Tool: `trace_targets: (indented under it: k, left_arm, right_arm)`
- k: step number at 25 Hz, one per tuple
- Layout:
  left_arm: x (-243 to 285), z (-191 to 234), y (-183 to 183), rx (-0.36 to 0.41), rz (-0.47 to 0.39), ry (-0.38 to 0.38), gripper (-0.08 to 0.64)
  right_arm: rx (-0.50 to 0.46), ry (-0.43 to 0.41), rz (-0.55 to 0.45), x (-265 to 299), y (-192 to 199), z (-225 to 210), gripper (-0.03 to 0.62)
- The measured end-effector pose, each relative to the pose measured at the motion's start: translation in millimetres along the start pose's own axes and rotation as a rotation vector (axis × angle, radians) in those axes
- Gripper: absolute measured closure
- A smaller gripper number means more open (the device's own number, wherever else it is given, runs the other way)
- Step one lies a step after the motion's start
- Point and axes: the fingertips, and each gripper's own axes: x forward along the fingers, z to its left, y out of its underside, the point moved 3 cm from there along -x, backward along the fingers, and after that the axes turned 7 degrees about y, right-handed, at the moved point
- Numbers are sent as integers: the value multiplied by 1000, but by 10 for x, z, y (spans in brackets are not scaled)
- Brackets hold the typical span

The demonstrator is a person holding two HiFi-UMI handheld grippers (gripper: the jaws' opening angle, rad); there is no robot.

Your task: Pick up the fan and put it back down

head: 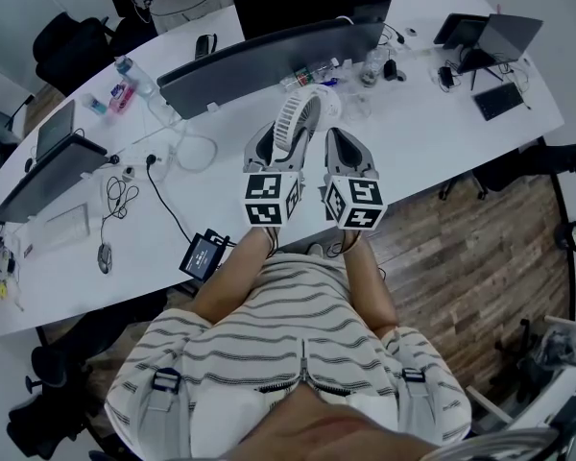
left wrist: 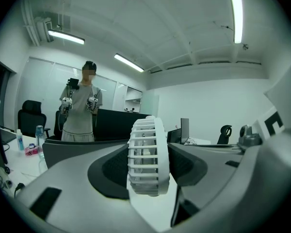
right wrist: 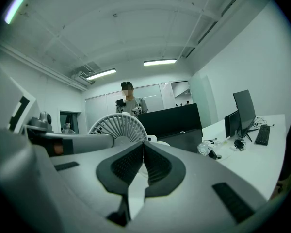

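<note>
A small white fan (head: 298, 118) with a round grille stands edge-on between the jaws of my left gripper (head: 286, 140). In the left gripper view the fan (left wrist: 148, 154) fills the gap, and both dark pads (left wrist: 111, 174) lie against its rim, so the left gripper (left wrist: 150, 171) is shut on it. Whether the fan's base touches the white table (head: 442, 133) I cannot tell. My right gripper (head: 338, 134) sits just right of the fan, shut with nothing in it. Seen from the right gripper (right wrist: 143, 147), the fan (right wrist: 117, 127) shows its face up and to the left.
A dark monitor (head: 269, 60) stands just behind the fan. Bottles (head: 134, 75), cables (head: 173, 152), a laptop (head: 499, 36) and a small screen device (head: 204, 254) lie around on the table. A person (left wrist: 82, 110) stands across the desk holding grippers.
</note>
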Motion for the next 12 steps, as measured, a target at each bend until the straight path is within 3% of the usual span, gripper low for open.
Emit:
trace_targets:
  k: [12]
  left_arm:
    - [-2,26,14,-6,0,0,331]
  right_arm:
    - [-19,4,-11,-19,-20,31,580]
